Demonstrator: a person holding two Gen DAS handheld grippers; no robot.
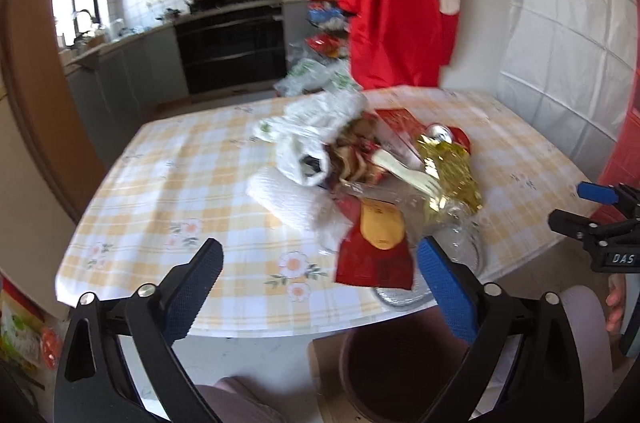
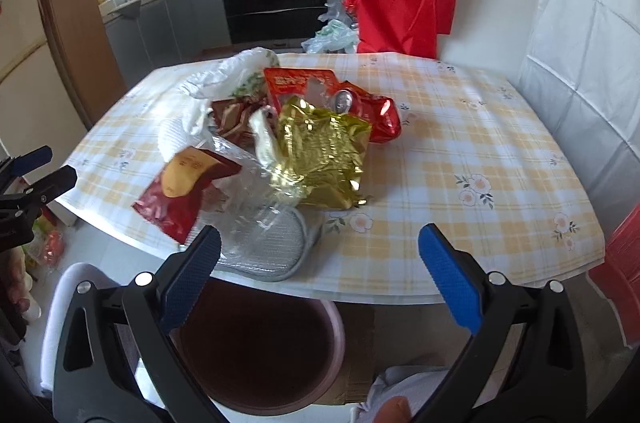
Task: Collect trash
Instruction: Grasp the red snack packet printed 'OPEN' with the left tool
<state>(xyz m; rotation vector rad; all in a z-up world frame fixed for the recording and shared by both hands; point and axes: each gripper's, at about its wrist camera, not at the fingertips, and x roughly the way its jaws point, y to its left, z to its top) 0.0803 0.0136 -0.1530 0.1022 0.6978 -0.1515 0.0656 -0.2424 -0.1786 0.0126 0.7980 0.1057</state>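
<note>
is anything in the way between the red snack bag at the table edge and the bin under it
Nothing visible. The red snack bag overhangs the table edge, and the open bin sits just below with its mouth uncovered.

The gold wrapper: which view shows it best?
The right wrist view: the gold wrapper lies large and mid-frame, its crumpled face whole. The left wrist view shows it smaller, blurred, from the side.

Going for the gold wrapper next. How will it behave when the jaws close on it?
The gold wrapper looks crumpled and thin, so it will probably fold and flop rather than hold shape. Its shiny foil may slip between the jaws. It seems light; lifting it could disturb the clear plastic tray partly beneath it.
</note>
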